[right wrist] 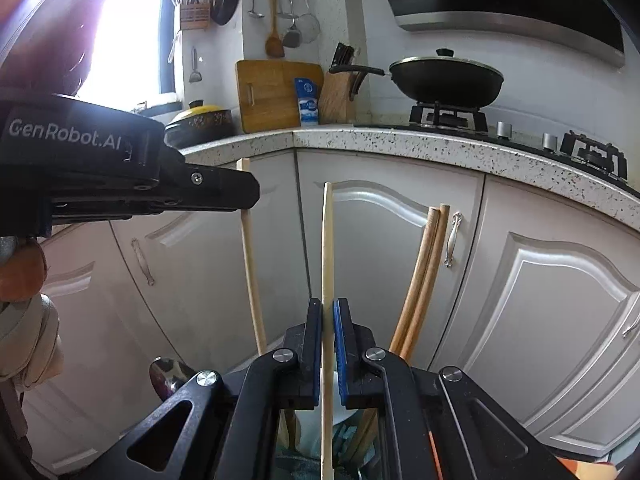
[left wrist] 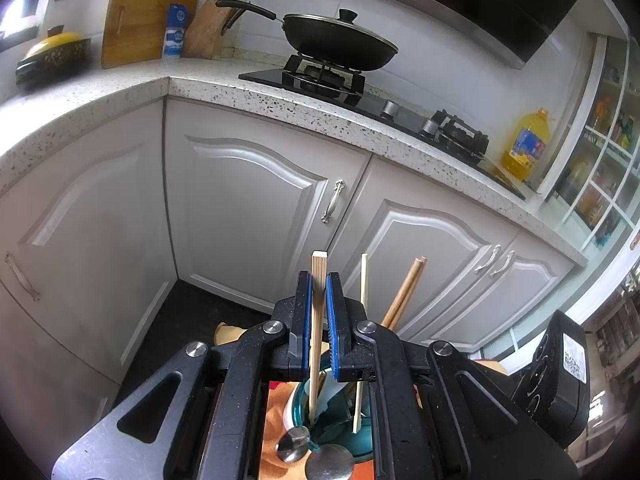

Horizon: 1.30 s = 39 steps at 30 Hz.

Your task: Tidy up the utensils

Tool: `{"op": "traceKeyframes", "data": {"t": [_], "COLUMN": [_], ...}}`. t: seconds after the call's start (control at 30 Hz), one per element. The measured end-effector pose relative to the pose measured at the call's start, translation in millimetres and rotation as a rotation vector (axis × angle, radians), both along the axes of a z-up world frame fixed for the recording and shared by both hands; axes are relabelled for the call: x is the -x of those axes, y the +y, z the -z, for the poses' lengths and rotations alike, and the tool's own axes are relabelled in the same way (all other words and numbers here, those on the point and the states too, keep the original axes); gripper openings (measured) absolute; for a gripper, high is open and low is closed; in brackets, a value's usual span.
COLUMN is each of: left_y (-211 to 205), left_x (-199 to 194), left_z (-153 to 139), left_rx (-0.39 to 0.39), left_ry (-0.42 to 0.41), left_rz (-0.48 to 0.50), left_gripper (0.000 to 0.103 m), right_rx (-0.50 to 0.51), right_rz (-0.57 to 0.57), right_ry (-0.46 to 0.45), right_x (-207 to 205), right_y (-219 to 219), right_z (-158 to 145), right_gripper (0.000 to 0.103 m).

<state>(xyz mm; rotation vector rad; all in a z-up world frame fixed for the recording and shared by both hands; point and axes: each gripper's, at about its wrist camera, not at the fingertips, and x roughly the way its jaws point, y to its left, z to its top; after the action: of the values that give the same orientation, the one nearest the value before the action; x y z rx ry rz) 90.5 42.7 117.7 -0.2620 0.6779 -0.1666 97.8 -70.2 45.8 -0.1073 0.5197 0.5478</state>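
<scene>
Pale grey panelled cabinet doors [left wrist: 256,200] run under a speckled white stone countertop [left wrist: 120,92] carrying a black lidded wok [left wrist: 340,40]. Lower down, a teal glass utensil holder [left wrist: 316,420] has a pair of reddish-brown wooden chopsticks [left wrist: 404,292] leaning out. The left gripper [left wrist: 319,292] is clamped on a pale square-ended bamboo chopstick [left wrist: 319,276] standing in that holder. The right gripper [right wrist: 328,320] pinches a thin cream chopstick [right wrist: 327,240], upright, just beside the reddish pair.
</scene>
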Motion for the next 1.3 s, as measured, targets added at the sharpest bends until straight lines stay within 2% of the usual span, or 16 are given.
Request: {"op": "traceKeyframes", "data": {"t": [0.3,0.37,0.43,0.5,0.6,0.67,0.7,0.8,1.07,1.1,1.2,1.3], "left_y": [-7,-9,-10,-10,-8,-6,-5,-3,-12,-14,-18,-23], "left_x": [-3,-4,-4,-3,1,5,8,17,54,59,72,83], "left_z": [5,8,12,14,12,9,6,-1,-19,-19,-18,-15], "left_rx": [0.007,0.004,0.004,0.007,0.011,0.021,0.030,0.035,-0.061,-0.071,-0.091,-0.102], "left_ry": [0.030,0.043,0.060,0.072,0.074,0.066,0.059,0.041,-0.037,-0.042,-0.047,-0.046], "left_rz": [0.031,0.033,0.031,0.027,0.019,0.017,0.015,0.000,-0.036,-0.041,-0.043,-0.051], "left_gripper": [0.006,0.005,0.005,0.007,0.016,0.032,0.035,0.037,0.040,0.042,0.043,0.043], "right_rx": [-0.032,-0.037,-0.044,-0.044,-0.051,-0.061,-0.065,-0.065,-0.058,-0.059,-0.051,-0.029], "right_rz": [0.015,0.014,0.006,0.006,0.014,0.018,0.019,0.027,0.059,0.071,0.094,0.114], "right_ry": [0.061,0.057,0.058,0.057,0.056,0.051,0.045,0.016,-0.023,-0.028,-0.022,-0.007], "right_x": [8,12,16,19,24,28,30,40,67,73,84,96], "right_y": [-17,-20,-22,-23,-28,-32,-34,-39,-57,-61,-68,-74], "right_z": [-11,-15,-18,-21,-28,-35,-38,-51,-77,-79,-79,-76], "right_gripper": [0.006,0.010,0.025,0.026,0.026,0.026,0.027,0.039,0.041,0.044,0.060,0.062]}}
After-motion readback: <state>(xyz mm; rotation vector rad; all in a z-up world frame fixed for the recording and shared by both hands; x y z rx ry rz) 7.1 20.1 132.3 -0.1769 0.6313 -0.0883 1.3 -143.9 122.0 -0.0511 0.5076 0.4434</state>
